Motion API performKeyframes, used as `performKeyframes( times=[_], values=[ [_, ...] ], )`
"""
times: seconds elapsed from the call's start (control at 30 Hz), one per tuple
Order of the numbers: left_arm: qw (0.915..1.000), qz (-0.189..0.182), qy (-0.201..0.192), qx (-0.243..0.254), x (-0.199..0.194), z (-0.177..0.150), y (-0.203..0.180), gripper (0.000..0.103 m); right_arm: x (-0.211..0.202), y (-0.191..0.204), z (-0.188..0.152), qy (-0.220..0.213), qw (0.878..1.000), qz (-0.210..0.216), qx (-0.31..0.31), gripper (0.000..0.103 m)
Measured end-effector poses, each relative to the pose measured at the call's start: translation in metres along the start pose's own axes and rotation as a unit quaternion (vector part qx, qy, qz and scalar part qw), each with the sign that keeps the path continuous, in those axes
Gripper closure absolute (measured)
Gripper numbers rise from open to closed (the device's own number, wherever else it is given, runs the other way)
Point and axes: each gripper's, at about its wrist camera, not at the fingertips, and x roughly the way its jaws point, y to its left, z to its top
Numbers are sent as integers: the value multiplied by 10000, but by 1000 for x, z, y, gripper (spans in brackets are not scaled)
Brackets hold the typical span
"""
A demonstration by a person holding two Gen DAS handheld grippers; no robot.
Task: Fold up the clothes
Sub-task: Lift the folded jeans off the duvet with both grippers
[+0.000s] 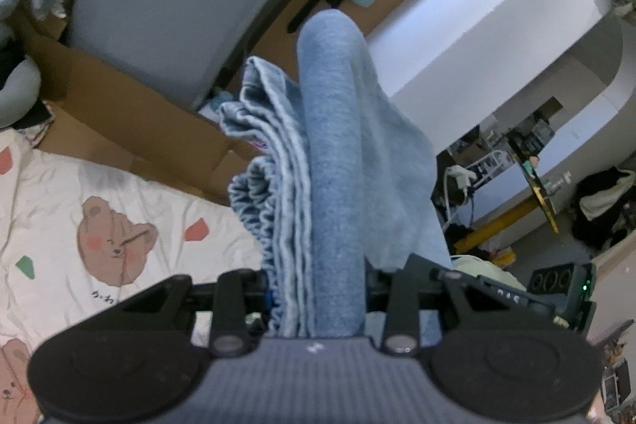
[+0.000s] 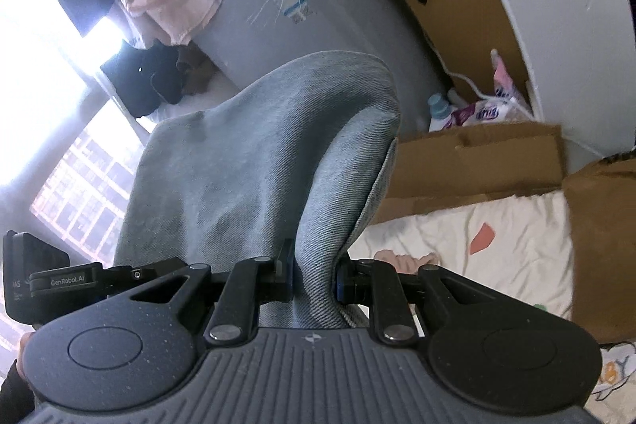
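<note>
Both grippers are up off the bed (image 1: 119, 185), the one with the bear-print sheet, and the blue denim garment (image 1: 334, 161) hangs between them above that sheet. The left gripper (image 1: 318, 289) has its jaws clamped on a thick stack of layers, several pale hemmed edges bunched together beside a smooth folded bulge. The right gripper (image 2: 314, 281) has its jaws pinched on a thinner fold of the same cloth (image 2: 258, 161), which arches up over it and droops. Beyond the bed stand cardboard boxes (image 2: 477, 161) and a grey appliance (image 1: 167, 6).

This looks like soft but weighty cotton denim: it sags under its own weight, holds a rounded crease and will not slip much. I would judge the grips sound, though the left bundle is bulky enough that an inner layer could slide out. Seams and hems are the firmest places to hold; mid-panel cloth just bunches.
</note>
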Motion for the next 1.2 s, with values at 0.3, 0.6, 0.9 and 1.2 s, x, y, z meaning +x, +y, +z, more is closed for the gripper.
performKeyframes(
  times=[0.3, 0.6, 0.9, 1.2],
  values=[
    [9996, -262, 30, 36, 23, 4, -26, 65, -42, -4, 21, -168, 9995, -272, -32, 85],
    [9982, -536, 110, 226, 47, 9, -62, 65, -85, -16, 38, -450, 9974, -560, -42, 85],
    [9947, -987, 120, 267, 84, 8, -102, 65, -118, -55, 75, -687, 9946, -755, -192, 85],
    [9916, -1233, 280, 265, 156, -3, -109, 65, -104, -120, 89, -688, 9882, -1265, -515, 85]
  ],
)
